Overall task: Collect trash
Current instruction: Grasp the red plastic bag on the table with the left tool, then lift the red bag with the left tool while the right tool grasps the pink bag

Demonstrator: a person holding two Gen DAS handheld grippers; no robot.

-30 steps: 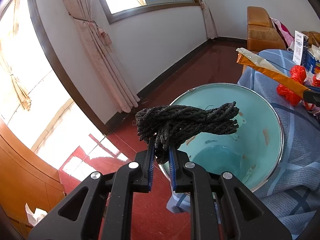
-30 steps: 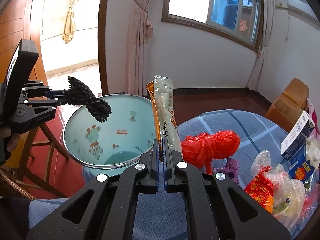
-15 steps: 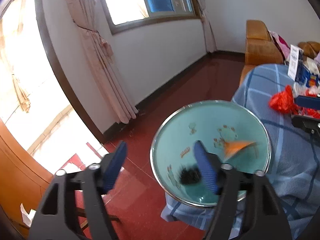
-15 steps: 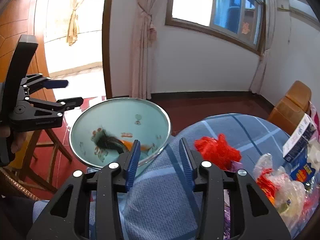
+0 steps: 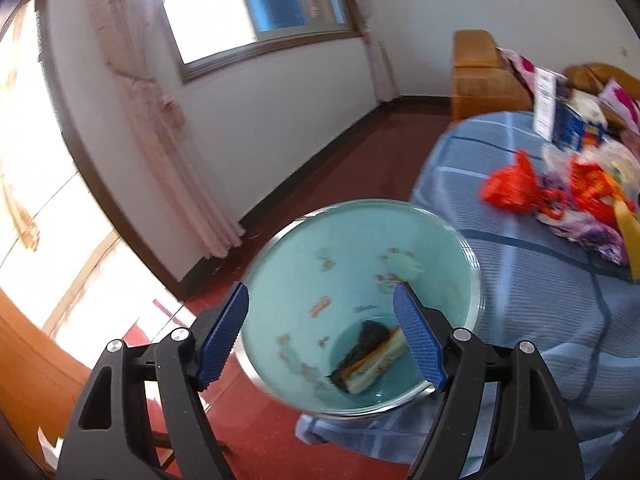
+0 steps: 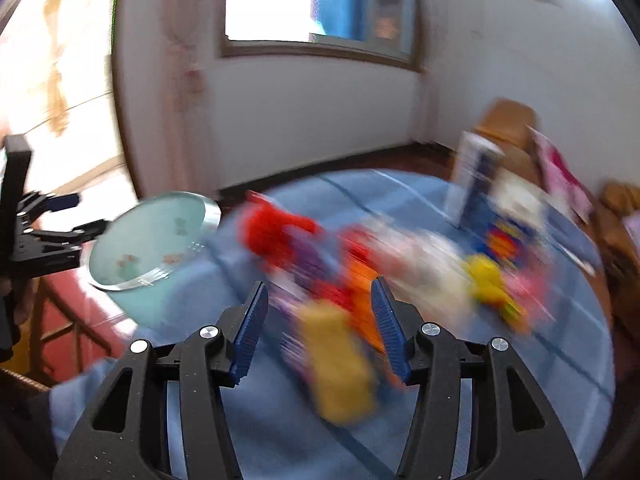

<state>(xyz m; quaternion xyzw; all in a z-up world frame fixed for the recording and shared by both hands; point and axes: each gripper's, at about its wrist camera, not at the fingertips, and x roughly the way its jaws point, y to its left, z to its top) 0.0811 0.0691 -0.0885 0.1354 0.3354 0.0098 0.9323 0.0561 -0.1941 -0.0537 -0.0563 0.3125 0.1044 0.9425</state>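
Note:
A teal bin stands beside the blue-checked table. At its bottom lie a dark rope bundle and an orange-and-clear wrapper. My left gripper is open and empty above the bin's near rim. My right gripper is open and empty over the table, above a blurred yellow wrapper and orange trash. A red plastic bag lies further back, and it also shows in the left wrist view. The bin shows at the left of the right wrist view.
More trash is heaped on the table: a blue and white carton, white plastic, and yellow and pink scraps. An orange-brown sofa stands behind. Curtains and a window wall stand behind the bin. The right wrist view is motion-blurred.
Both grippers opened and dropped the rope bundle and the long wrapper into the bin. The right gripper has swung right, over the trash pile on the table.

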